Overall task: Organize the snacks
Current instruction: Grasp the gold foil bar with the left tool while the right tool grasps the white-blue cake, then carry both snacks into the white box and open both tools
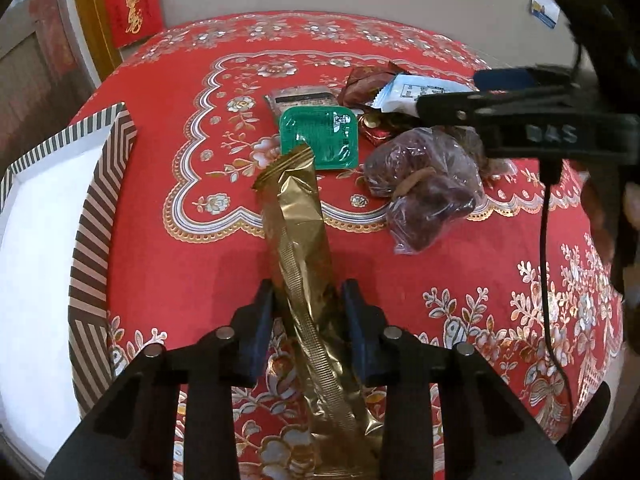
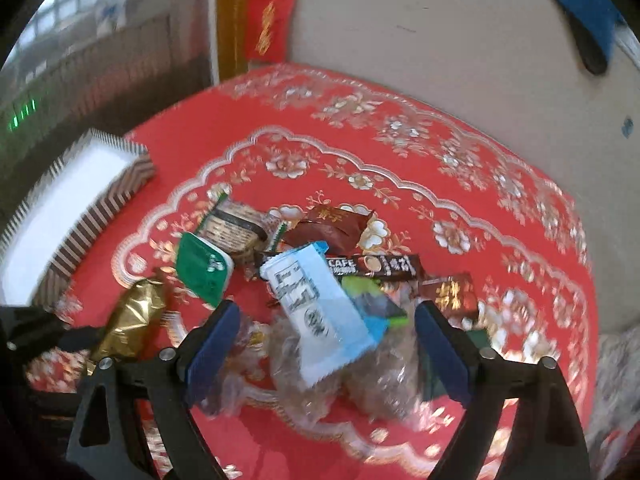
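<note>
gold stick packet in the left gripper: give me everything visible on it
The gold stick packet is a long, narrow sachet of shiny, creased gold foil with a ribbed seam running down its length and a crimped far end. It sits between the fingers of the left gripper, which are shut on it near its middle. Its far end points toward the green square tub and overlaps the tub's near edge in this view. The right wrist view shows it crumpled, near the striped box.

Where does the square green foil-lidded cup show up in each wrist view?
Left wrist: the square green foil-lidded cup lies centre, just beyond the gold foil stick's far end.
Right wrist: left of centre, tilted, before the snack pile.
Shared landmark: striped cardboard box, on the left in both.
</note>
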